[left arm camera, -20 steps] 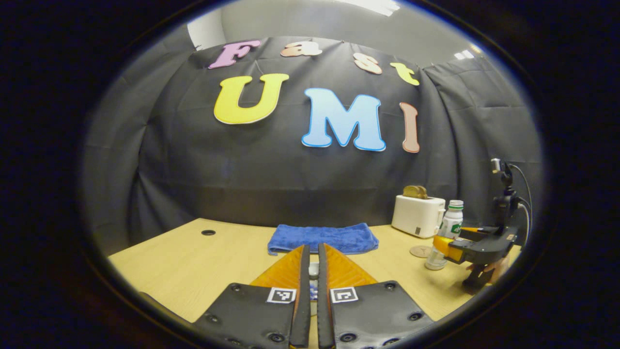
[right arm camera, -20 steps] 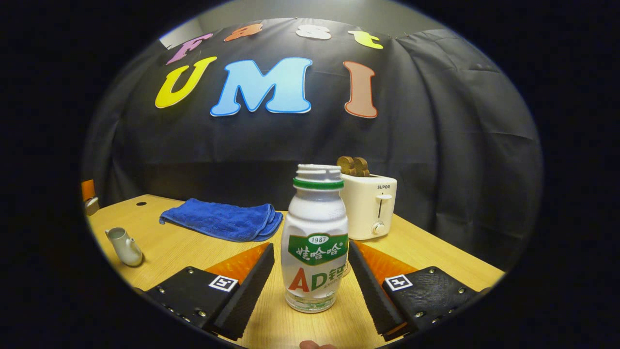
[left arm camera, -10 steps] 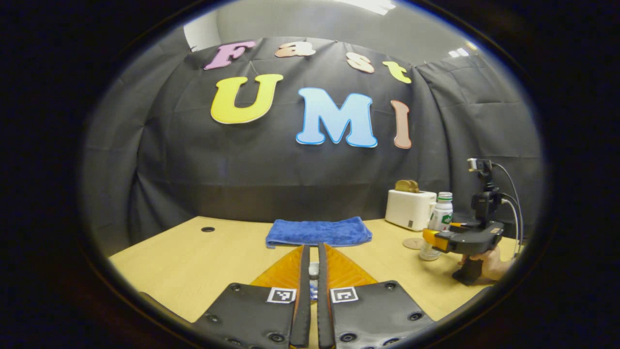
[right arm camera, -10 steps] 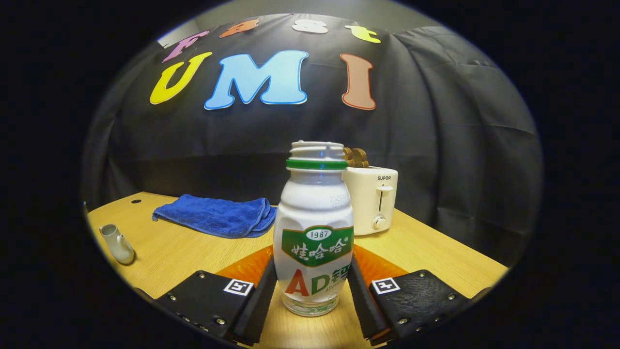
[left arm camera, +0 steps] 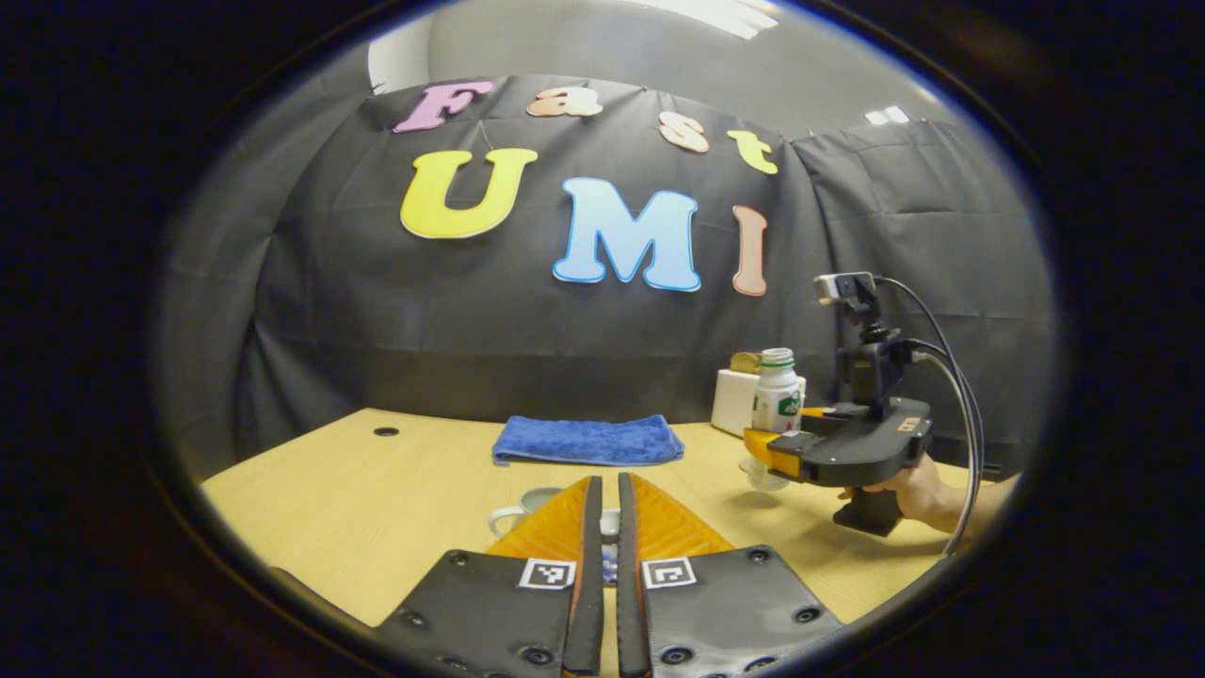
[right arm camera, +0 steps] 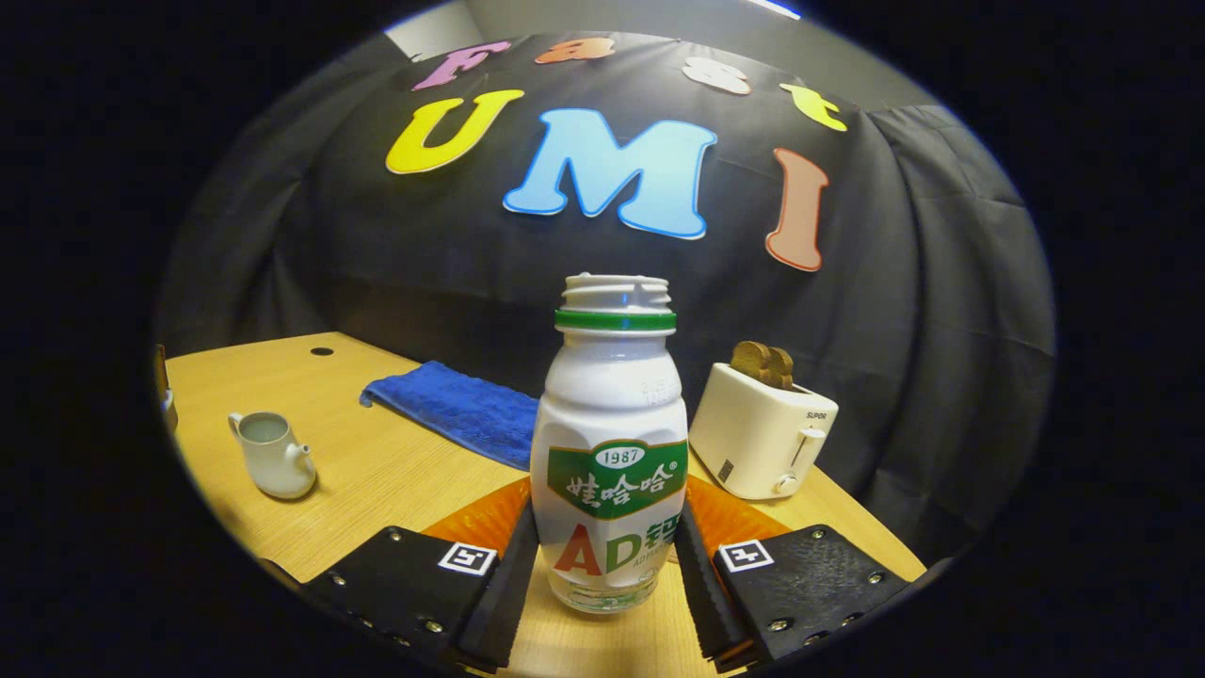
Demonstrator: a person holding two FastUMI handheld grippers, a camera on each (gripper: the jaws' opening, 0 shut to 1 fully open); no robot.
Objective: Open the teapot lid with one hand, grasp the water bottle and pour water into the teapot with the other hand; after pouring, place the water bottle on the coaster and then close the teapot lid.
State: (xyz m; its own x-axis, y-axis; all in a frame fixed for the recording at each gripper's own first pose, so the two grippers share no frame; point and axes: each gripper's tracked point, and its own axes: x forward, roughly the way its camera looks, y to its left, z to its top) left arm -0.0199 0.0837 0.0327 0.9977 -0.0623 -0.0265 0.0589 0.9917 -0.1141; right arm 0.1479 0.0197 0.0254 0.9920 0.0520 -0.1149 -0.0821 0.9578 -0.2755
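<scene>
Lifted off the counter (right arm camera: 377,471) since earlier, the water bottle (right arm camera: 612,452) hangs in my right tongs (right arm camera: 607,556), pinched at its label (light, crushable plastic); left tongs (left arm camera: 602,527) pressed together near the teapot (right arm camera: 273,457).

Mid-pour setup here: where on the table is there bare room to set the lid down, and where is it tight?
Bare wood lies between the teapot and the blue towel, and left of the towel out to the table hole. It is crowded at the toaster, where the right gripper holds the water bottle.
</scene>
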